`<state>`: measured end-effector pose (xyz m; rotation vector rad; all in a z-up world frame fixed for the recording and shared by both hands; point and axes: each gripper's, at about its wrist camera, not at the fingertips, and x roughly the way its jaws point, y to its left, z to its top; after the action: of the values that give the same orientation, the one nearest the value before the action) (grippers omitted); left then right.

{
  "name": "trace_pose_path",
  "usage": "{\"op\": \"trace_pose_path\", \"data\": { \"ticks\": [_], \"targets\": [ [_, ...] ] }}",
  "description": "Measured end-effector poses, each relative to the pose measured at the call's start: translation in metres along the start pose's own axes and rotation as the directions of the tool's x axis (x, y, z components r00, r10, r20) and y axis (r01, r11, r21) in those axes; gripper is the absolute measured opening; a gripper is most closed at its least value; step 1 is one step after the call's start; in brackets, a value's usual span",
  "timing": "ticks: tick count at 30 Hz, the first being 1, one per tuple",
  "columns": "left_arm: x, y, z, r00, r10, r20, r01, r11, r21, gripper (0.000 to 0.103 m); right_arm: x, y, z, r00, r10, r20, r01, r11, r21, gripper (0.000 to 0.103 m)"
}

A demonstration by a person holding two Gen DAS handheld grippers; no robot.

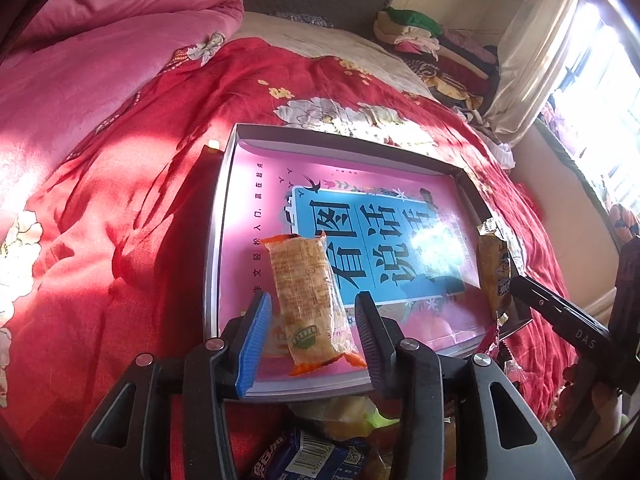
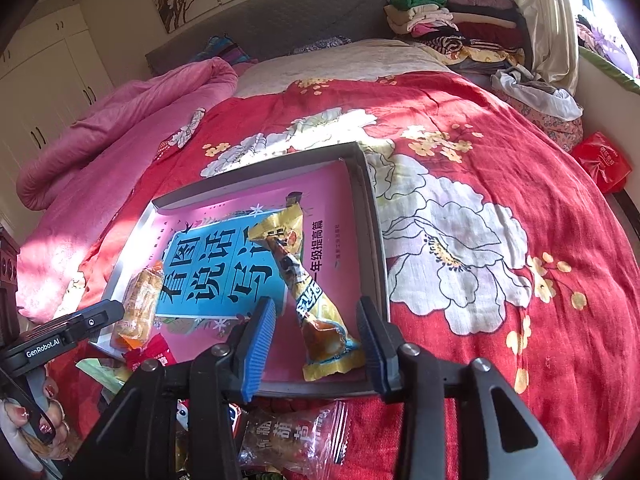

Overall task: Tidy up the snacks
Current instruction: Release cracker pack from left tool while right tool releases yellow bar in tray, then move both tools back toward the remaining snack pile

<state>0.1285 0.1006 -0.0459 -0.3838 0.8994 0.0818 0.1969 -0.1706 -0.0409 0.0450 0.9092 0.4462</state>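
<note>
Left tongs (image 1: pixel 314 336): part-open, astride orange snack pack (image 1: pixel 308 300), pads clear | Right tongs (image 2: pixel 316 340): part-open, astride yellow snack pack (image 2: pixel 308 292) | Both packs lay in grey tray (image 2: pixel 376 240) on bed (image 2: pixel 500 160).

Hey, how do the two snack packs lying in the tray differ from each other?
The orange pack is broad, flat and see-through, with orange ends; the yellow pack is long, thin and opaque, with printed pictures. The orange one lies by the tray's left side, the yellow one nearer its right wall. Both are sealed and rest on the pink book, each between open tongs.
</note>
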Motion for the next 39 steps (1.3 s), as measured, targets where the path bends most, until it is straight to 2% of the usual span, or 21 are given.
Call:
{"op": "trace_pose_path", "data": {
  "ticks": [3,10,13,22,39],
  "targets": [
    [-0.008,0.001,0.001,1.000,0.002,0.022,-0.002,1.000,-0.004,0.052,-0.003,0.000,-0.002,1.000,0.008,0.013,-0.009,1.000,0.007,0.048],
    [-0.022,0.004,0.003,0.998,0.022,0.067,-0.022,1.000,0.006,0.072,-0.010,0.005,-0.004,0.999,0.008,0.037,-0.008,1.000,-0.011,0.048],
    [-0.029,0.004,0.002,0.996,0.036,0.082,-0.036,0.999,0.006,0.076,-0.016,0.006,-0.005,0.998,0.018,0.063,-0.017,1.000,-0.017,0.049],
    [-0.044,0.007,-0.003,0.993,0.044,0.114,-0.045,0.999,0.010,0.078,-0.031,0.007,-0.005,0.993,0.034,0.110,-0.032,0.999,-0.014,0.057],
    [-0.060,0.007,-0.014,0.993,0.046,0.107,-0.050,0.998,0.032,0.078,-0.048,0.014,-0.015,0.992,0.060,0.115,-0.055,0.997,-0.045,0.058]
  ]
}}
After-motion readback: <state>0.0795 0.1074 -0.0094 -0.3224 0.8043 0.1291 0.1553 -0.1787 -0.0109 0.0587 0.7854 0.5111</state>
